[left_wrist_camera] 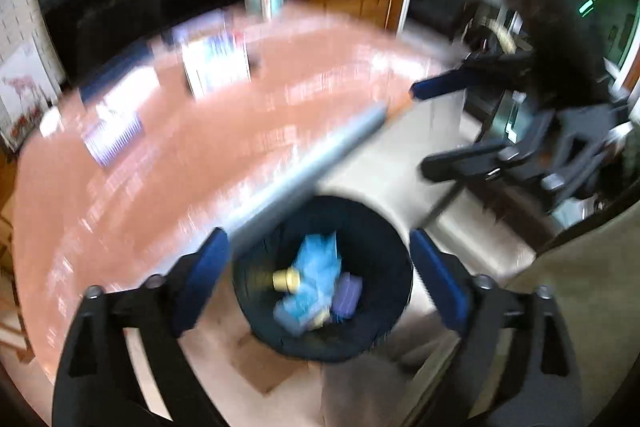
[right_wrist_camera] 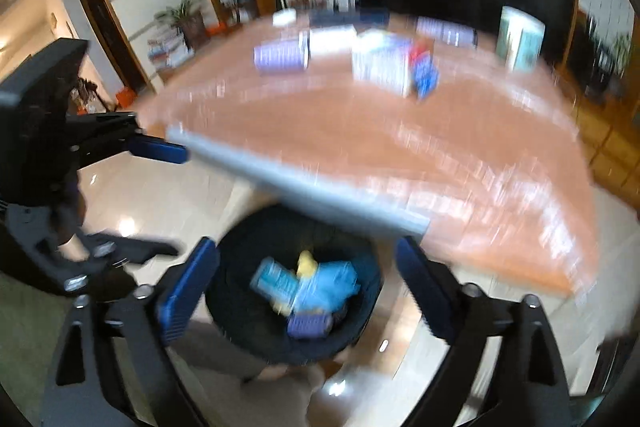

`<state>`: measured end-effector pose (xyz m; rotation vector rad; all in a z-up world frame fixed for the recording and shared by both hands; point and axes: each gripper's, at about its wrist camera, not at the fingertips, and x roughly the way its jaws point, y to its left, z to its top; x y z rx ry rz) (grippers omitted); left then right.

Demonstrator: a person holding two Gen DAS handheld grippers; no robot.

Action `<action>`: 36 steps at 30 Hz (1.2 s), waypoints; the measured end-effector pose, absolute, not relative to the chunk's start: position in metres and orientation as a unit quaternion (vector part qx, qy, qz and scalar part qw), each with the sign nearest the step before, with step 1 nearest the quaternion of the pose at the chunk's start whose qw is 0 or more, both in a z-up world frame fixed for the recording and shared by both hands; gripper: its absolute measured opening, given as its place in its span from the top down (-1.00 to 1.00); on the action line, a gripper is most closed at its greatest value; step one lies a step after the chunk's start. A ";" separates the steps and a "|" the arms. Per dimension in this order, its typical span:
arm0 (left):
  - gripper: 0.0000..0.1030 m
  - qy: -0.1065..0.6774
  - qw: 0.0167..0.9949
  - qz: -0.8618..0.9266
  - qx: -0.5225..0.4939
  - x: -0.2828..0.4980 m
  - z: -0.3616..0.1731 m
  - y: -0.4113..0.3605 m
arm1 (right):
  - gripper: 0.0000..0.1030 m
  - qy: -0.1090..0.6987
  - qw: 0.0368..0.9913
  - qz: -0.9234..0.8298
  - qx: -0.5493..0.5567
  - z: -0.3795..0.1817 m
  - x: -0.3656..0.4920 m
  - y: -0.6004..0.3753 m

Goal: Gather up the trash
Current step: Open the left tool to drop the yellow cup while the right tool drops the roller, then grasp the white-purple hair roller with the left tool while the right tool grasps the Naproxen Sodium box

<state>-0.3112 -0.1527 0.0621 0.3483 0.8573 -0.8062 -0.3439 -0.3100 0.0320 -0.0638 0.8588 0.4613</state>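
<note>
Hovered over the black bin [left_wrist_camera: 324,279], both views blurred. Left gripper [left_wrist_camera: 320,275] spread wide and empty, pads at 9 and 3 o'clock of the bin mouth. Right gripper [right_wrist_camera: 306,291] likewise gaped, bare-fingered, straddling the same bin [right_wrist_camera: 294,283]. Trash [left_wrist_camera: 316,279] lay inside, between and below the fingers: blue crumple, yellow cap, purple box. Orange table [left_wrist_camera: 200,147] stretched toward 12 o'clock.

I see open air between my 2 spread grippers, the left gripper [left_wrist_camera: 320,275] and right gripper [right_wrist_camera: 308,287], straight down to the black bin [left_wrist_camera: 376,223]. The tabletop's grey edge [right_wrist_camera: 304,183] juts over the bin's far rim. Boxes [right_wrist_camera: 382,67] crowd the tabletop's far edge.
</note>
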 end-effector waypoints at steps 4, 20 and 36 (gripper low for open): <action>-0.96 0.356 0.868 -0.309 0.155 -0.280 0.088 -0.140 | -0.92 0.383 0.905 0.183 -0.031 0.044 -0.305 -0.317; -0.96 0.429 0.872 -0.202 0.120 -0.126 0.045 -0.099 | -0.92 0.422 0.889 0.176 -0.039 0.012 -0.164 -0.312; -0.95 0.467 0.828 -0.254 0.176 -0.064 0.000 -0.114 | -0.92 0.461 0.860 0.215 -0.042 -0.019 -0.092 -0.298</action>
